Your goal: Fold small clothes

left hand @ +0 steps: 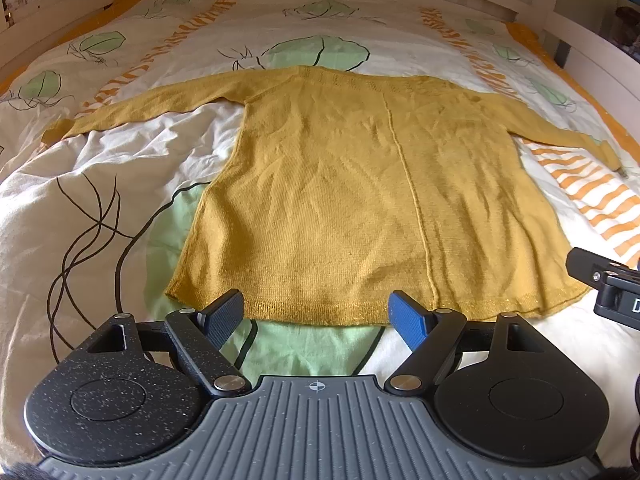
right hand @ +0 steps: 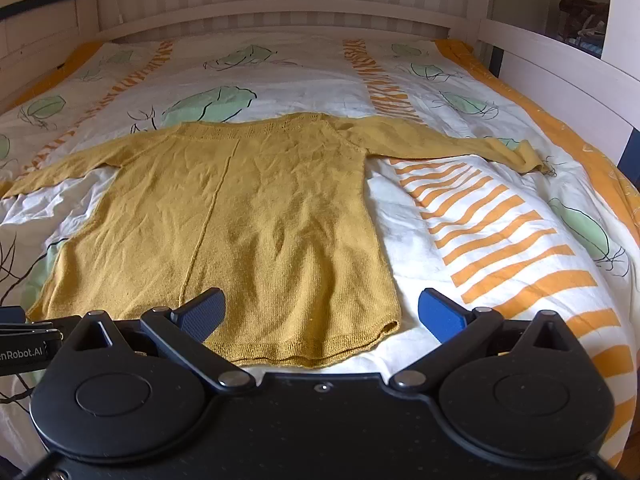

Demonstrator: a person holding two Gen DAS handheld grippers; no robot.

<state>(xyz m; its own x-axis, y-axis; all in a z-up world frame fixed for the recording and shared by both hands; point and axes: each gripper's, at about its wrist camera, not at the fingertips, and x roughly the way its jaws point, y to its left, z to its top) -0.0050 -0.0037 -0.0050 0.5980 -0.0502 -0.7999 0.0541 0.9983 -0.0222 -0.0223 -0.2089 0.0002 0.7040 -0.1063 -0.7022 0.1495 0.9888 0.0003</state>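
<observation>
A mustard yellow knit sweater (left hand: 360, 184) lies flat on the bed, hem toward me, both sleeves spread sideways. It also shows in the right wrist view (right hand: 248, 216). My left gripper (left hand: 318, 314) is open and empty, its blue fingers just above the hem's left half. My right gripper (right hand: 322, 310) is open and empty over the hem's right corner (right hand: 384, 330). The right gripper's edge shows in the left wrist view (left hand: 608, 284), and the left gripper's edge shows in the right wrist view (right hand: 24, 340).
The sweater rests on a rumpled white duvet (right hand: 500, 220) with green leaf shapes and orange stripes. A white slatted headboard (right hand: 280, 8) stands at the far end. A white bed rail (right hand: 560, 76) runs along the right side.
</observation>
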